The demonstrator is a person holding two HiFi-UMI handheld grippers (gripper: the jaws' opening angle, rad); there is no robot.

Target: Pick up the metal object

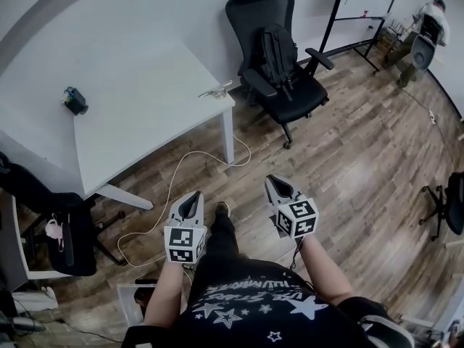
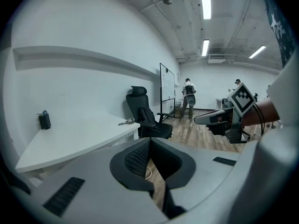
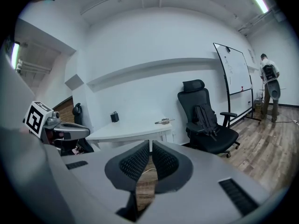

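On the white rectangular table point(image 1: 145, 107), the slim silver metal object point(image 1: 216, 90) lies at the right corner. Well apart from it, the left gripper point(image 1: 190, 206) and right gripper point(image 1: 280, 188) hang with jaws together and empty. The best approach is probably to step closer, then open one gripper over the object.

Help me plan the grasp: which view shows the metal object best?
Head view: the metal object lies whole at the table corner, seen from above. Both gripper views show it small and side-on at that edge.

Head view steeply down; gripper views level, sharing table point(image 1: 145, 107), chair point(image 1: 301, 100).
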